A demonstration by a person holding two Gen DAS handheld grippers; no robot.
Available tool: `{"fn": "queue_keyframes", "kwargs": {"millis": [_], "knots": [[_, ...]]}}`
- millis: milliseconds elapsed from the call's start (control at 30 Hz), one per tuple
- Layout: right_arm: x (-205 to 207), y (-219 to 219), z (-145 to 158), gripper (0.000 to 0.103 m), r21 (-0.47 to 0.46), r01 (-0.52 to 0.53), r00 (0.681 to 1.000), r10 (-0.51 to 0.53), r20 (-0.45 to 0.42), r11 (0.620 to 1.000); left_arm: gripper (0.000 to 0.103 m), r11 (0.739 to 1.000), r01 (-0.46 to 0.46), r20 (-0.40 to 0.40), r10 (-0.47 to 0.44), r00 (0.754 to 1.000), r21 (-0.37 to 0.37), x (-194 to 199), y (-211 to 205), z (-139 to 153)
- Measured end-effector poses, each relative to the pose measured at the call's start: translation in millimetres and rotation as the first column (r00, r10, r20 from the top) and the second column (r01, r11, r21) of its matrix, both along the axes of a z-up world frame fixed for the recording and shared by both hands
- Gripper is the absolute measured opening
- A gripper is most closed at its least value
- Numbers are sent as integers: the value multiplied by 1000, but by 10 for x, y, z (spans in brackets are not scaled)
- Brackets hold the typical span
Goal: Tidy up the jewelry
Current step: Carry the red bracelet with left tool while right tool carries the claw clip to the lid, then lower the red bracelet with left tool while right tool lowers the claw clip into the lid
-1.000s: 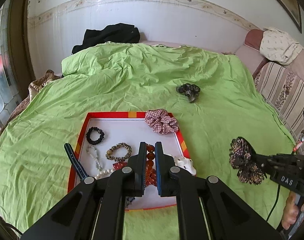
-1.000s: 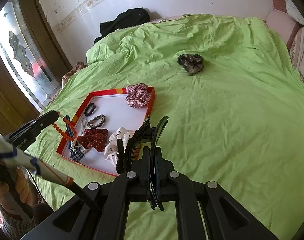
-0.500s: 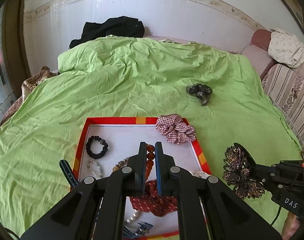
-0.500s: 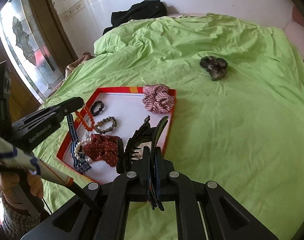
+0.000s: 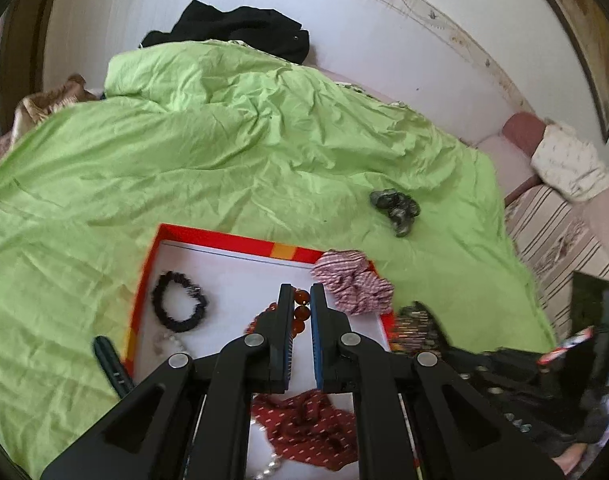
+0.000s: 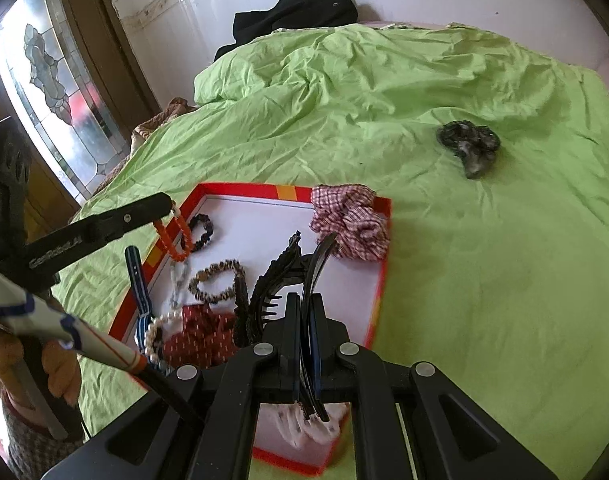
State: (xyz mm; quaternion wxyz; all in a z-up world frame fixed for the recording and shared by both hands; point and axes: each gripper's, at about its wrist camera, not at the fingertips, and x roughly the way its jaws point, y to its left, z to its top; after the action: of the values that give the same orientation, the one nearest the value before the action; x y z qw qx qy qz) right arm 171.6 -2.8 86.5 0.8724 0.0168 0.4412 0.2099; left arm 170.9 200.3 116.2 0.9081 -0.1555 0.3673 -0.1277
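Note:
A red-rimmed white tray (image 5: 208, 236) (image 6: 244, 191) lies on the green bedspread. My left gripper (image 5: 300, 300) (image 6: 168, 204) is shut on an orange bead bracelet (image 5: 300, 306) (image 6: 172, 236) and holds it over the tray's left part. My right gripper (image 6: 304, 308) is shut on a black jeweled hair claw (image 6: 288, 276) (image 5: 416, 328), held above the tray's right side. In the tray lie a black bracelet (image 5: 178, 306), a brown bead bracelet (image 6: 218, 286), a pearl string (image 6: 160, 332), a red patterned bow (image 5: 308, 428) and a plaid scrunchie (image 6: 348, 220) on the far right corner.
A dark scrunchie (image 5: 396, 204) (image 6: 470, 146) lies on the bedspread beyond the tray. A blue strap (image 6: 138, 280) hangs over the tray's left rim. Black clothing (image 5: 240, 28) is piled by the wall. A sofa (image 5: 552, 220) stands right, a stained-glass door (image 6: 52, 92) left.
Both grippers have moved forward and left over the tray with their items still held. The hair claw now hangs above the tray's right side; the orange bracelet is above its left side.

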Motion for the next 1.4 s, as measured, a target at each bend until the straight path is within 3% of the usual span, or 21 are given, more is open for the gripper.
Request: {"fn": "queue_keyframes", "kwargs": {"millis": [167,400,533,667,967,1400], "knots": [[166,63,-171,5,-1,20,999,-20,-26,1000,7,999,2,11,-1,1000,-54,142,-67,-78],[352,157,-345,5,-8,26,998,-27,-58,1000,7,999,-37,-85,40,996,34,430,-117,-467],[425,212,-391,5,-16,22,998,-23,-62,1000,7,998,-56,-118,59,991,25,494,-27,-600],[494,225,-443,5,-8,34,996,-34,-77,999,7,998,-64,-119,66,991,24,507,0,-620],[515,241,-517,5,11,40,994,-39,-105,999,7,992,-75,-104,85,991,97,488,-47,-604],[515,228,-528,5,17,44,993,-42,-112,999,7,990,-73,-70,82,994,122,431,-130,-517]]}}
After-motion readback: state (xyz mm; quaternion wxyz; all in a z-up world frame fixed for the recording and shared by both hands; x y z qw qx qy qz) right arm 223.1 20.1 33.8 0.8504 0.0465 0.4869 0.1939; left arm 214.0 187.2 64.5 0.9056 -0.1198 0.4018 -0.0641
